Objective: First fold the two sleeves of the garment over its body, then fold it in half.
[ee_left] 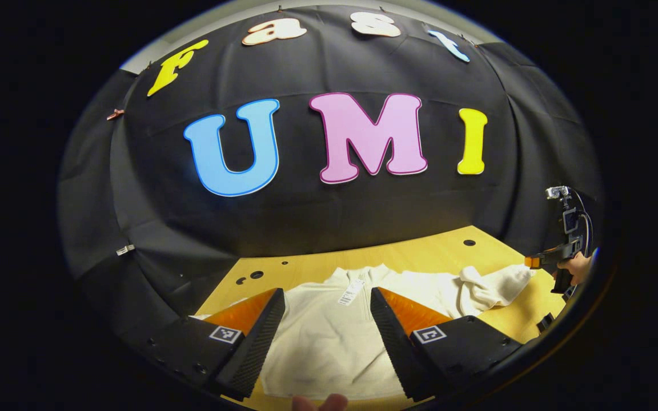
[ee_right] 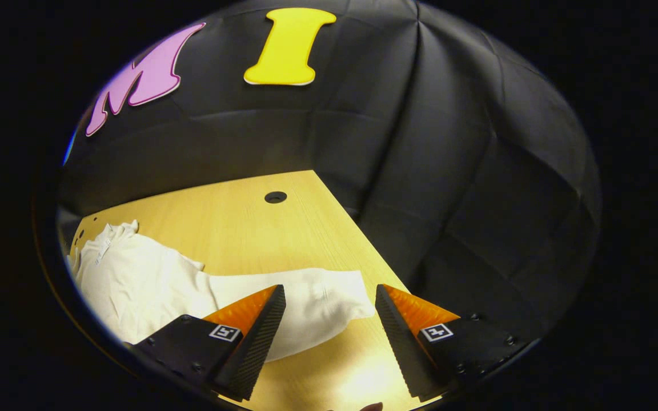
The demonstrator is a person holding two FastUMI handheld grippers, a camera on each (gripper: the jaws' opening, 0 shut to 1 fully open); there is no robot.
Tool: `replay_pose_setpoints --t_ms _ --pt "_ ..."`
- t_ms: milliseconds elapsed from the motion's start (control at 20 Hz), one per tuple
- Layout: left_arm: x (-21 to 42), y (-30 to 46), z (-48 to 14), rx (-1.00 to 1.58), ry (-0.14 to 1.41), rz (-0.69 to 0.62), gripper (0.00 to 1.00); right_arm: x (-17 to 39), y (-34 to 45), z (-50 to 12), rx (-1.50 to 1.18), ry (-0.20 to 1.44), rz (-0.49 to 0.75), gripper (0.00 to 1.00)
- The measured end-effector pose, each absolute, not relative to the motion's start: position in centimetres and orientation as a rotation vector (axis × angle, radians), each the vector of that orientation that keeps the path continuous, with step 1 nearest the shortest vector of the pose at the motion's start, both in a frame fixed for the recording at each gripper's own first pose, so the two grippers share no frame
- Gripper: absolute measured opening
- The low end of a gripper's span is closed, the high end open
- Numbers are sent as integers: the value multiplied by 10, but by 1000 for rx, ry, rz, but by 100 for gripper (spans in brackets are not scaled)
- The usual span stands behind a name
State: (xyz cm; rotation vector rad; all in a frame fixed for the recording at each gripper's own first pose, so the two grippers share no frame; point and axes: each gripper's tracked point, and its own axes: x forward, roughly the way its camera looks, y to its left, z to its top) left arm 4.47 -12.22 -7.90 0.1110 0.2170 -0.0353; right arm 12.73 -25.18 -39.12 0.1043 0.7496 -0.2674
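A cream long-sleeved garment (ee_left: 329, 337) lies flat on the wooden table (ee_left: 420, 251), its collar and a paper tag (ee_left: 352, 291) toward the far side. My left gripper (ee_left: 327, 308) hangs open above the garment's body, nothing between its fingers. One sleeve (ee_left: 494, 287) stretches out to the right, somewhat bunched. In the right gripper view that sleeve (ee_right: 306, 302) lies spread toward the table's right edge, and my right gripper (ee_right: 329, 305) stands open just over its cuff end. The right gripper (ee_left: 557, 254) also appears far right in the left gripper view, held by a hand.
The table (ee_right: 237, 222) has a round hole (ee_right: 275, 197) near its far edge and several small holes (ee_left: 249, 277) at the far left. Black cloth walls close in behind and on the right. A fingertip (ee_left: 320, 403) shows at the bottom edge.
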Motion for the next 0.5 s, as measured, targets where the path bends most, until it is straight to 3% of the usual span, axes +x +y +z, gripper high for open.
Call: replay_pose_setpoints --t_ms 500 --pt "67 -154 -91 146 272 -29 97 143 -264 -464 152 862 -255 98"
